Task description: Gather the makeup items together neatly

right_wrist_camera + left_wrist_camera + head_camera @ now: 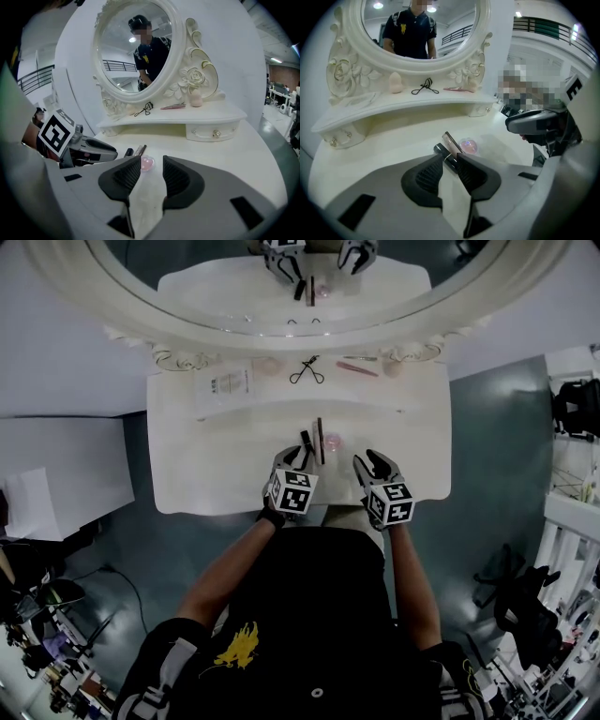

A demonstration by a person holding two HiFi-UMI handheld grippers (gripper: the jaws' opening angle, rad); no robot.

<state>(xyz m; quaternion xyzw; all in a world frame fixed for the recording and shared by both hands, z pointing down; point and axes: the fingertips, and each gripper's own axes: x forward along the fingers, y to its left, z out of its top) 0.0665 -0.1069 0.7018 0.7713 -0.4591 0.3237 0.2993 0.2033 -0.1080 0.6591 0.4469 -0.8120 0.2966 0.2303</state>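
Observation:
My left gripper (293, 461) (450, 159) is shut on a short black tube with a silver band (441, 150) (306, 440), low over the white vanity top (216, 465). Just beyond the tube lie a slim brown stick (450, 139) (320, 440) and a small round pink compact (468, 146) (331, 442) (146, 162). To the right, my right gripper (372, 465) (151, 165) is open with nothing between its jaws. It points toward the compact from a short way off.
On the raised shelf under the oval mirror (281, 277) lie a white packet (225, 385), a beige sponge (268, 365), a black eyelash curler (307, 371), a pink tool (357, 368) and a second beige sponge (394, 368). A small drawer (215, 133) sits under the shelf.

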